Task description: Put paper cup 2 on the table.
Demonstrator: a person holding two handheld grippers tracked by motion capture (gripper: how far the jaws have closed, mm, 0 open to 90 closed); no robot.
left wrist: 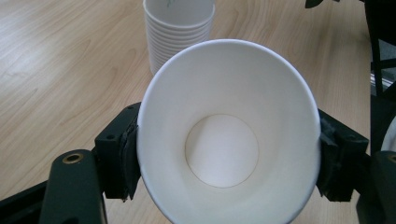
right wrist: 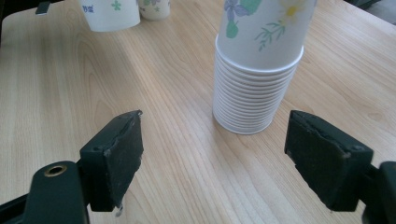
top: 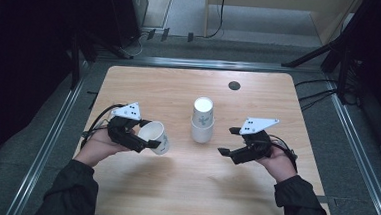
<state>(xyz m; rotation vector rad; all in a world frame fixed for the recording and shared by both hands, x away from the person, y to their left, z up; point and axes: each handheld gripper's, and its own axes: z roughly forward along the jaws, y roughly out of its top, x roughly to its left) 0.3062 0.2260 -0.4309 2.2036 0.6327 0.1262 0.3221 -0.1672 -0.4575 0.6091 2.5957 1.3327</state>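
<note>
The left gripper (top: 149,133) clamps an empty paper cup (top: 156,137) left of the cup stack (top: 202,121), while the right gripper (top: 229,140) gapes empty.

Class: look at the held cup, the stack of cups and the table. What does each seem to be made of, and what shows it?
Held cup: likely paper, matte white inside, with a thin rolled rim and a bottom seam.
Stack: probably the same paper, with thin nested rims and printed flowers.
Table: wood-look top with a light grain and slight sheen, possibly laminate.

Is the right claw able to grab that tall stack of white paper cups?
Probably yes: the right claw is open and faces the stack of white paper cups, with bare table between them.
</note>
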